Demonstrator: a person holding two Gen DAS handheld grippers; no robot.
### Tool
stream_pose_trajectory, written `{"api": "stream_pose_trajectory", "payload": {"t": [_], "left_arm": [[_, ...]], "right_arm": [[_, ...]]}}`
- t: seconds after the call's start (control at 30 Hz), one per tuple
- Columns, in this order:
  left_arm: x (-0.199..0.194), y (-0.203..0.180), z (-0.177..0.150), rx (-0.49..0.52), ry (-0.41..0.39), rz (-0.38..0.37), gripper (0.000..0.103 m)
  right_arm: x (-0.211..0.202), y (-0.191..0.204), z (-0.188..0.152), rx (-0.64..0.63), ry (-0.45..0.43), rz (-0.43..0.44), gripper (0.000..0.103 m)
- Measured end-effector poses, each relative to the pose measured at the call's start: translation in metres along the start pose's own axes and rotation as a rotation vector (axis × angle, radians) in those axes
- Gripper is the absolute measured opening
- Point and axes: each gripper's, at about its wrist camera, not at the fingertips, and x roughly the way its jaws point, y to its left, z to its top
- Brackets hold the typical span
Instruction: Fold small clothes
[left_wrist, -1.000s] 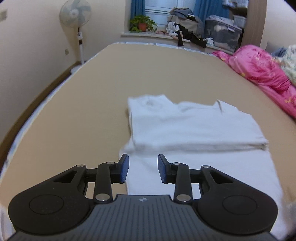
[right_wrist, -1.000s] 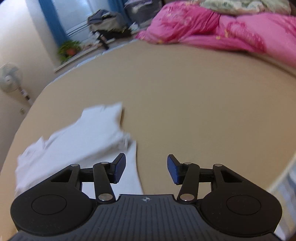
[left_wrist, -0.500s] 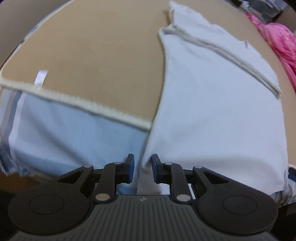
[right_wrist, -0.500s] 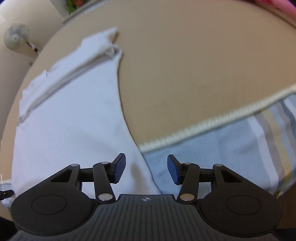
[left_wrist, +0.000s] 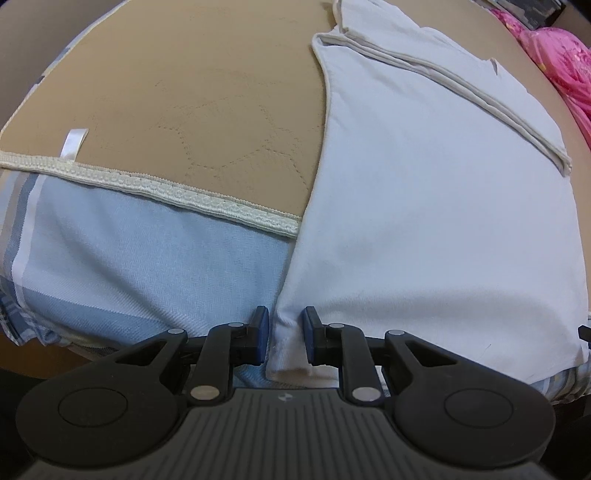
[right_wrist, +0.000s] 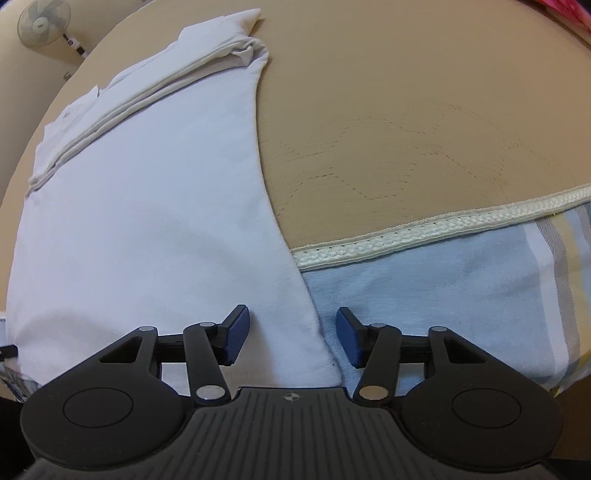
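A white garment (left_wrist: 436, 192) lies on the tan bed cover (left_wrist: 207, 110), its far part folded over into a thick band. Its near hem hangs over the bed's edge. My left gripper (left_wrist: 284, 334) is partly open, its pads on either side of the garment's near left corner, with gaps showing. In the right wrist view the same garment (right_wrist: 147, 206) fills the left half. My right gripper (right_wrist: 291, 338) is open wide around the garment's near right corner, not touching it.
A cream braided trim (left_wrist: 155, 188) edges the tan cover; below it hangs a blue striped sheet (left_wrist: 147, 273). A pink quilt (left_wrist: 561, 62) lies at the far right. A standing fan (right_wrist: 42, 24) is by the wall.
Both grippers dropped from above the bed to its near edge and now straddle the garment's near corners. The left jaws narrowed, then widened slightly; the right stayed wide.
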Motion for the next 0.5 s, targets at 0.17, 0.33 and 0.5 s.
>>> {"api": "stream_pose_trajectory", "payload": {"t": [0.17,0.33,0.5], "left_arm": [[0.001,-0.003,0.001,0.003,-0.001,0.002,0.022],[-0.001,-0.005,0.0,0.008,-0.003,0.004,0.02],[-0.003,-0.014,-0.005,0.063,-0.023,0.014,0.009]], "right_arm": [[-0.001,-0.003,0.001,-0.006,0.001,0.015,0.043],[-0.001,-0.003,0.002,-0.025,0.002,0.039,0.014],[-0.004,-0.007,0.002,0.02,-0.01,0.097,0.006]]}}
